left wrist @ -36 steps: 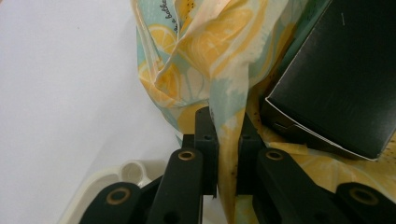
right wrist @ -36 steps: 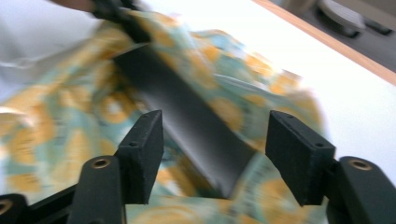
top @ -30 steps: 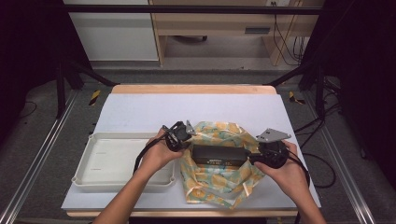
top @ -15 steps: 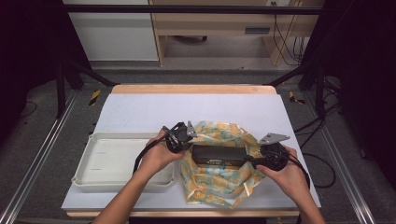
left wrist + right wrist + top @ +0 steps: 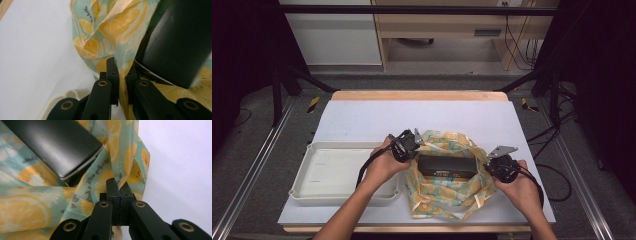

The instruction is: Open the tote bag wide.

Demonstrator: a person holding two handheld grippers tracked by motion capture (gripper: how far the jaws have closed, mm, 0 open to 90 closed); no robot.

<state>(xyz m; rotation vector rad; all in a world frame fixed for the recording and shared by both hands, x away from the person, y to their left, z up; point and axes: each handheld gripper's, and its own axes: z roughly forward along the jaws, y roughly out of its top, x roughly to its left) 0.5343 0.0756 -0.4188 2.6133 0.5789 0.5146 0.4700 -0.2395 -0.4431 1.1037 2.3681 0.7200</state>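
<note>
Left hand-held gripper [image 5: 416, 138] clamped on lemon-print teal cloth [image 5: 447, 192], right hand-held gripper [image 5: 490, 163] jaws just closed on its opposite edge, black rectangular box [image 5: 447, 166] on cloth, white desk [image 5: 362, 120]

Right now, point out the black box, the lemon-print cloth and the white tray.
black box [image 5: 447, 166], high view, middle of its top face.
lemon-print cloth [image 5: 437, 192], high view, near flap.
white tray [image 5: 337, 169], high view, bare floor.

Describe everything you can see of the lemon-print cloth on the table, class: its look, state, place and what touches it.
The cloth is thin, soft fabric, pale mint with orange-yellow citrus slices and small script lettering. It lies crumpled on the white table, right of the tray, its edges drawn up around a black box resting on it. The left gripper is shut on its left edge and the right gripper is shut on its right edge.
</note>
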